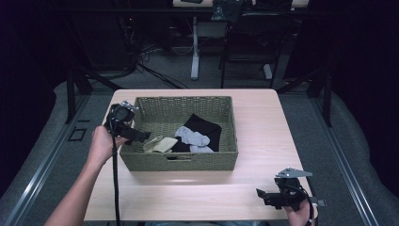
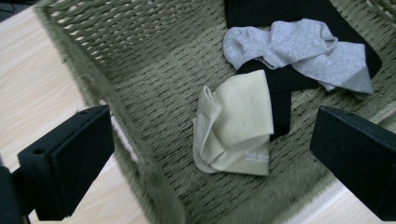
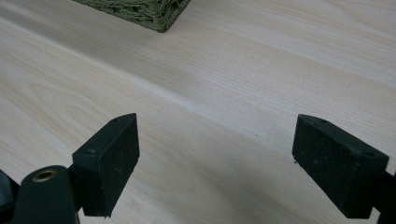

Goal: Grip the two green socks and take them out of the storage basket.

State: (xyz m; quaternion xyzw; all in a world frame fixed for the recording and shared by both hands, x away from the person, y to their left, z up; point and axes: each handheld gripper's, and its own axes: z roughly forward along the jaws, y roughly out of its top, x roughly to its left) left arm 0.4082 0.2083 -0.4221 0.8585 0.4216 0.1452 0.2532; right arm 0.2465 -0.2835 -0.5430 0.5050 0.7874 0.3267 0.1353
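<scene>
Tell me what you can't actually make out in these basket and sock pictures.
- Small pale print on the cream sock, left gripper view: too small and blurred to read.
- Black garment, same view: its shape and kind are unclear; the grey sock covers part and the top edge cuts it off.
- Basket, right gripper view: cut off by the top edge beyond one corner.
- Dim background above the table, high view: too dark to identify.

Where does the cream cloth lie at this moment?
In the high view the cream cloth lies inside the woven basket, at its front left, beside the black cloth and grey sock, just ahead of the open left tool.
</scene>
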